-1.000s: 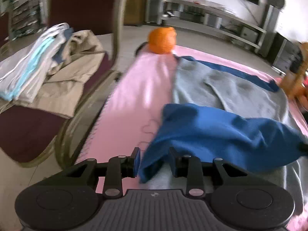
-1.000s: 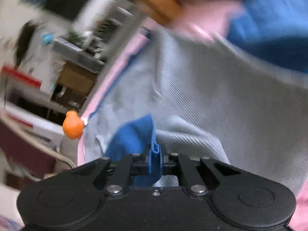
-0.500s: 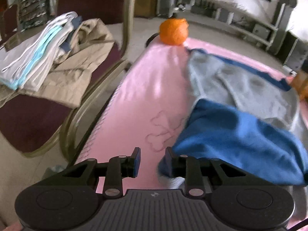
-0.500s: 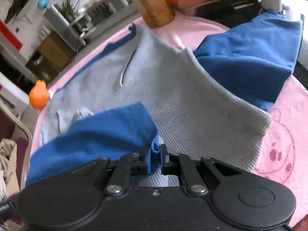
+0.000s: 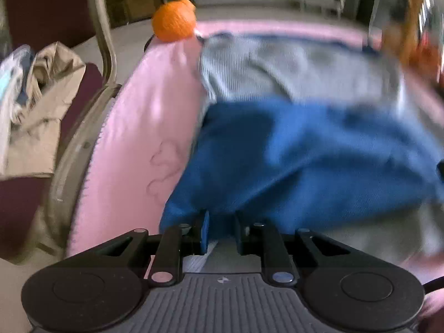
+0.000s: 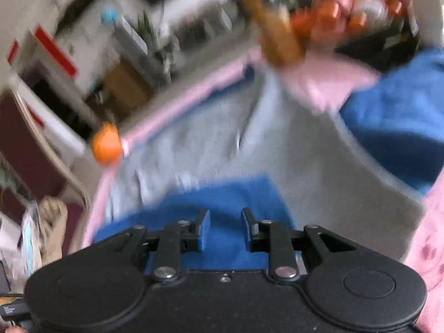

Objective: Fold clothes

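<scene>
Now the right tool (image 6: pixel 224 223) has let go: its jaws stand wide over the blue sleeve (image 6: pixel 222 202), laid across the grey sweater (image 5: pixel 291 69). The left tool (image 5: pixel 220 229), half open, straddles the sleeve's edge. This fold looks done. Pink tabletop (image 5: pixel 144 105); a chair (image 5: pixel 102 41) beside it, an orange ball (image 5: pixel 173 19) at its far corner.

The blanket (image 5: pixel 144 116) over the surface was pale pink, with a faint outlined bone shape drawn on it toward 9 o'clock of the garment. The sweater (image 5: pixel 291 66) was grey with a fine ribbed weave, its sleeve (image 5: pixel 305 161) solid royal blue. At 11 o'clock a ball (image 5: pixel 173 20) was bright orange. The chair (image 5: pixel 91 77) had a maroon seat and dull gold frame, carrying beige clothes (image 5: pixel 41 105). Both sets of fingers (image 6: pixel 204 230) were black with blue pads.
</scene>
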